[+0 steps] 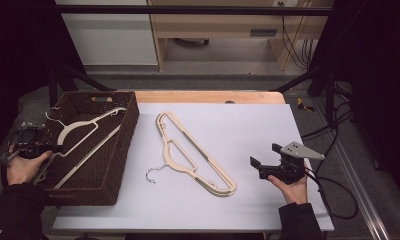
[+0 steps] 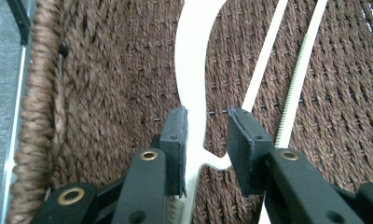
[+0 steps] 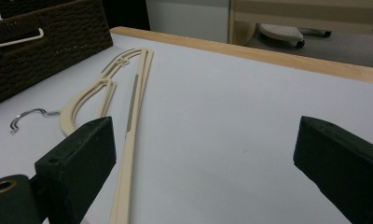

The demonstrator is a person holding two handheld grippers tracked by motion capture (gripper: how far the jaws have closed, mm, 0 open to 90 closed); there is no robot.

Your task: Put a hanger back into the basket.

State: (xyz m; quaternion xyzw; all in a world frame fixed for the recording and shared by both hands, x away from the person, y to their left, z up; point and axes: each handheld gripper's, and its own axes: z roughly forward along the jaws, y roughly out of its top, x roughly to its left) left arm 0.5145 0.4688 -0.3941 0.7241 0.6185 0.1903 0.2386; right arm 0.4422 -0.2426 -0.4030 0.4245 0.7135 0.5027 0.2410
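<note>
- The left gripper (image 1: 50,148) sits at the near left edge of the brown woven basket (image 1: 119,150), jaws pointing into it.
- A white hanger (image 2: 192,79) lies inside the basket, running straight ahead of the left gripper along the woven floor.
- In the left gripper view the hanger's narrow neck passes between the two black pads (image 2: 175,140). One pad lies against or just beside the neck; the other stands apart from it with a visible gap, so the jaws are parted and do not clamp the hanger.
- The hanger's straight bar (image 2: 264,70) runs past the outer side of the other pad.
- The right gripper (image 1: 265,160) rests over the white table sheet (image 1: 248,125), well apart from the basket, its jaws spread wide with nothing between them.
- A stack of cream hangers (image 1: 195,152) lies on the sheet between the basket and the right gripper. In the right gripper view the stack (image 3: 133,93) extends ahead past the near-side pad, not between the jaws.
- The stack's metal hook (image 3: 28,116) lies farther to that same side, pointing towards the basket.
</note>
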